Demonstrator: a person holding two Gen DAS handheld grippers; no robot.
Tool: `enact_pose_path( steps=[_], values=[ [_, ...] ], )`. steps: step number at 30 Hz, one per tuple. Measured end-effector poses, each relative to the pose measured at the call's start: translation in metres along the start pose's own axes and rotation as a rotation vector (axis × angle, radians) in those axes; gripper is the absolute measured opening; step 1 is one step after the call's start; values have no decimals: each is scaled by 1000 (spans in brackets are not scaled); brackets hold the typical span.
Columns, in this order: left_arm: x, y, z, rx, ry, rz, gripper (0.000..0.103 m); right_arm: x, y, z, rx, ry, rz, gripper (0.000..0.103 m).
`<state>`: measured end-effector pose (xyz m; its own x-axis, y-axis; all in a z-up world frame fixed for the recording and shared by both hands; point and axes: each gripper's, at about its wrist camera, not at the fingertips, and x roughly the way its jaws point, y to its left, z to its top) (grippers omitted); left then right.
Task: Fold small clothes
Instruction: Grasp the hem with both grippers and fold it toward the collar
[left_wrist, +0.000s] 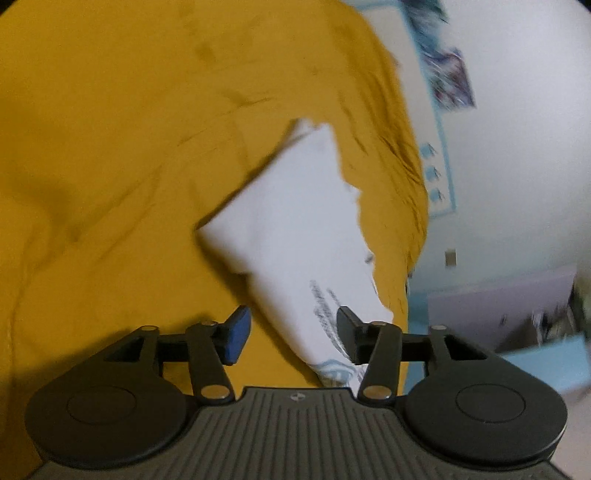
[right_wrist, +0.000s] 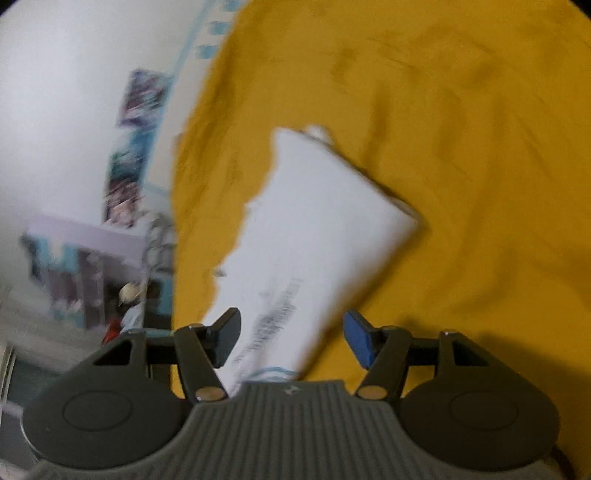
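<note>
A: Folded small white cotton garment with grey and pale-blue print (left_wrist: 295, 236) lies flat on the mustard-yellow bedspread (left_wrist: 110, 147), near the spread's edge where it drops toward the white wall (left_wrist: 517, 110). We see it as a narrow, tapered packet, print end nearest us.

B: From the other side the same white garment (right_wrist: 317, 236) lies between our two tools. Our left gripper (left_wrist: 291, 338) stands with its jaws apart, blue pad (left_wrist: 236, 338) clear of the cloth and nothing held; the black finger overlaps the printed end in the picture, but we cannot tell whether it touches.

A: Our right gripper (right_wrist: 291, 338) is likewise spread wide and empty, the garment's near end between its fingers but not pinched.

B: Both views are blurred, so the far hem is hard to read. We judge that the next fold asks us to take the two near corners evenly.

A: Agreed. We should pinch only the layers we mean to turn and keep the yellow spread out of the jaws.
</note>
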<state>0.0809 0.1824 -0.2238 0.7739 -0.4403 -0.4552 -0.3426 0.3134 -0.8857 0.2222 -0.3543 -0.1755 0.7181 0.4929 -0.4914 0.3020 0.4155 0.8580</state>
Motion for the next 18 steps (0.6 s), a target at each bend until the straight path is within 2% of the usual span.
enact_pose_path(
  steps=[3, 5, 8, 15, 16, 17, 18],
  values=[
    [16, 19, 6, -68, -23, 22, 59, 8, -21, -2, 113, -26, -15, 59],
    [23, 25, 11, -89, -48, 5, 59, 14, -27, -1, 160, -41, -19, 58],
    [33, 31, 17, -123, -84, -26, 59, 25, -28, 6, 167, -81, -5, 58],
    [71, 17, 18, -137, -114, -8, 59, 49, -33, 26, 178, -147, -51, 57],
    [71, 16, 17, -138, -120, -19, 56, 52, -30, 26, 161, -152, -65, 54],
    [73, 16, 18, -134, -129, -35, 46, 55, -26, 27, 140, -157, -82, 42],
    [71, 16, 17, -130, -134, -37, 30, 59, -23, 27, 114, -157, -100, 33]
  ],
)
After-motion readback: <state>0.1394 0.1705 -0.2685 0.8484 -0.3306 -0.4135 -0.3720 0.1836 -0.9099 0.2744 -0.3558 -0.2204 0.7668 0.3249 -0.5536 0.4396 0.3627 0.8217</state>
